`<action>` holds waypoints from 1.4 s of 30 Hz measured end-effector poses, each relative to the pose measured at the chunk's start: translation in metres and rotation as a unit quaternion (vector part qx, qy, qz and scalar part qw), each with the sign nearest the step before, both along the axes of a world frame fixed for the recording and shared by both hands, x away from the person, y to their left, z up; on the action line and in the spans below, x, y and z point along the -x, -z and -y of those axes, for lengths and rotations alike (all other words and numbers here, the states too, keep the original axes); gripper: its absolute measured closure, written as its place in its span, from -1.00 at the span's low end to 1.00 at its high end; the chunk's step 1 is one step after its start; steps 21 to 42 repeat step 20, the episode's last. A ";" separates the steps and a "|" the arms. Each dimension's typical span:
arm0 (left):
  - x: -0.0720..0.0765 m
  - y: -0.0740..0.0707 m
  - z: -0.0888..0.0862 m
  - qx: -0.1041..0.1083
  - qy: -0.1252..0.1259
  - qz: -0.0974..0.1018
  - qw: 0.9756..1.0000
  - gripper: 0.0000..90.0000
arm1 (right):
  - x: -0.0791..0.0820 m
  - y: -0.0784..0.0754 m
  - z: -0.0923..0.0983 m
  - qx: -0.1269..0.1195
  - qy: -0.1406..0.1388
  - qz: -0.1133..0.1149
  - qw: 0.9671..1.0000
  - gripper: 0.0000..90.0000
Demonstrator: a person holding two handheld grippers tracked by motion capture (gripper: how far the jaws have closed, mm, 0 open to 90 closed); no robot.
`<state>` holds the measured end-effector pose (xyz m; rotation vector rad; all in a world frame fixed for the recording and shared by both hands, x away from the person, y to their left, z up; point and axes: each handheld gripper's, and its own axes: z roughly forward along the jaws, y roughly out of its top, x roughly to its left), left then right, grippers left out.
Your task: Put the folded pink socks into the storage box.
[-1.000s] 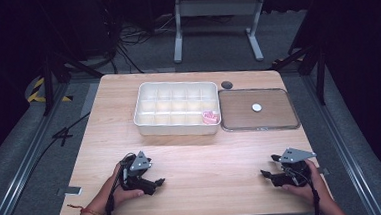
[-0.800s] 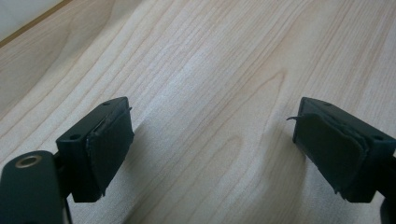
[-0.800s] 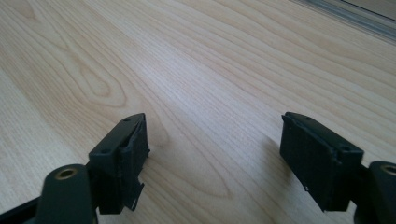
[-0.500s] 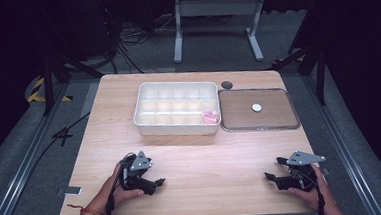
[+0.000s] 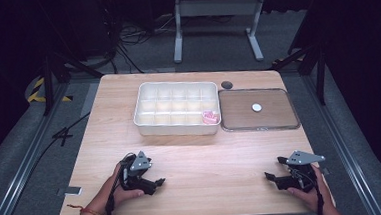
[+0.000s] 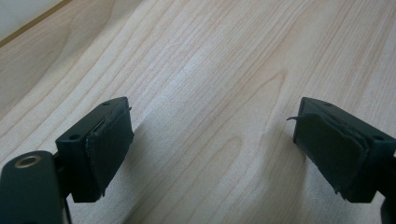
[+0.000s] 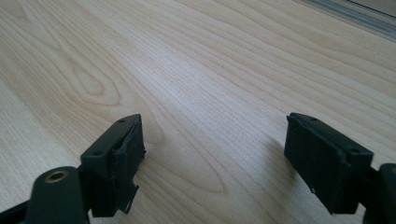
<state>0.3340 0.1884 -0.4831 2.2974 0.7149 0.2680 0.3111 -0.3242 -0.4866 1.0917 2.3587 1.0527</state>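
Observation:
My left gripper (image 5: 156, 184) rests low over the near left part of the wooden table (image 5: 201, 157), held by a hand, with its jaws pointing right. In the left gripper view that gripper (image 6: 210, 135) stands open over bare wood. My right gripper (image 5: 274, 168) sits near the table's near right corner and points left. Its jaws have just been opening, and in the right gripper view that gripper (image 7: 215, 144) is wide open with nothing between the pads.
A white compartment box (image 5: 176, 108) stands at the table's far middle, with a pink item (image 5: 210, 118) in its near right cell. To its right lies a brown tray (image 5: 279, 119) holding a small white disc (image 5: 256, 107). A dark round spot (image 5: 226, 84) lies behind them.
The right gripper has shifted slightly to the right and toward the near edge, and its jaws stand a little wider. The left gripper has not moved.

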 end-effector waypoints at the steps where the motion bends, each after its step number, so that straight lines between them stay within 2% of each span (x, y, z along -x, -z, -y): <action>1: 0.000 0.000 0.000 0.000 0.000 0.000 1.000 -0.73 | 0.000 0.000 0.000 0.000 0.000 0.000 1.000 -0.55; 7: 0.000 0.000 0.000 0.000 0.002 0.001 1.000 -0.74 | 0.000 0.000 0.000 0.000 0.000 0.001 1.000 -0.55; 11: 0.001 0.000 0.000 -0.001 -0.006 0.001 1.000 -0.74 | 0.000 0.000 0.000 0.000 0.000 0.001 1.000 -0.55; 42: 0.000 0.000 0.000 0.000 -0.002 0.000 1.000 -0.75 | 0.000 0.000 0.000 0.001 0.000 0.000 1.000 -0.56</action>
